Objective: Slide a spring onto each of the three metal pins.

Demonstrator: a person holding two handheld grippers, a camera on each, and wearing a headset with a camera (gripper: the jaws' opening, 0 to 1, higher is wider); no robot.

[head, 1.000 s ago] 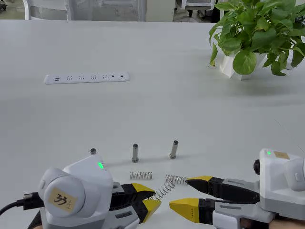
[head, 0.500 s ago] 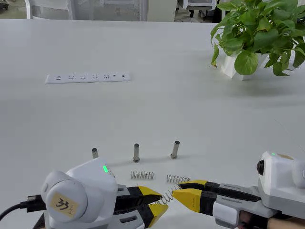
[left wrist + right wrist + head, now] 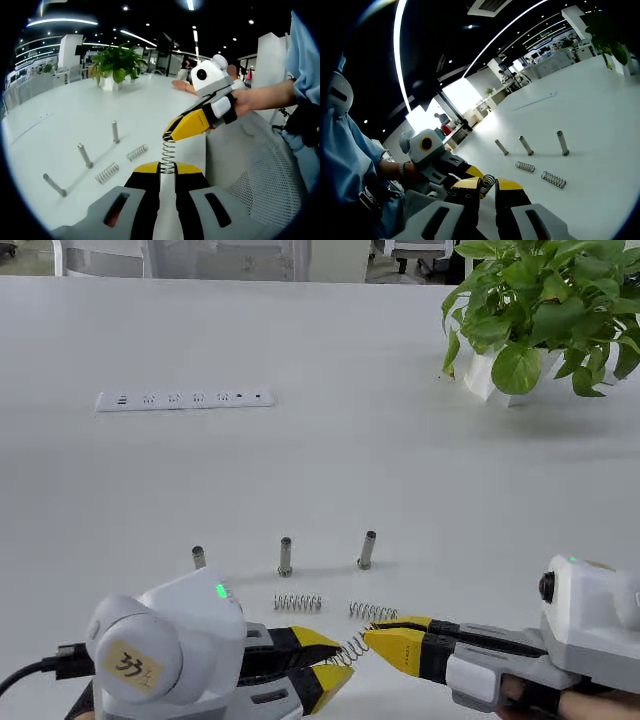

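Three metal pins (image 3: 198, 557) (image 3: 285, 556) (image 3: 367, 550) stand bare in a row on the white table. Two springs (image 3: 298, 602) (image 3: 373, 611) lie just in front of them. A third spring (image 3: 351, 648) hangs in the air between the grippers. My left gripper (image 3: 343, 660) is shut on its near end, with the coil (image 3: 168, 152) rising from the yellow tips (image 3: 167, 168). The right gripper (image 3: 374, 638) has its jaws shut on the other end (image 3: 486, 183), meeting the left one tip to tip. In the left gripper view it is the right gripper (image 3: 168, 135) that pinches the top of the spring.
A white power strip (image 3: 183, 399) lies far back on the left. A potted plant (image 3: 540, 310) stands at the back right. Bare table (image 3: 420, 470) stretches behind the pins. A mesh chair (image 3: 250, 175) sits off the table's edge beside a blue sleeve (image 3: 305, 60).
The right gripper was open a second ago; it has since shut and moved left onto the free end of the spring held by the left gripper.
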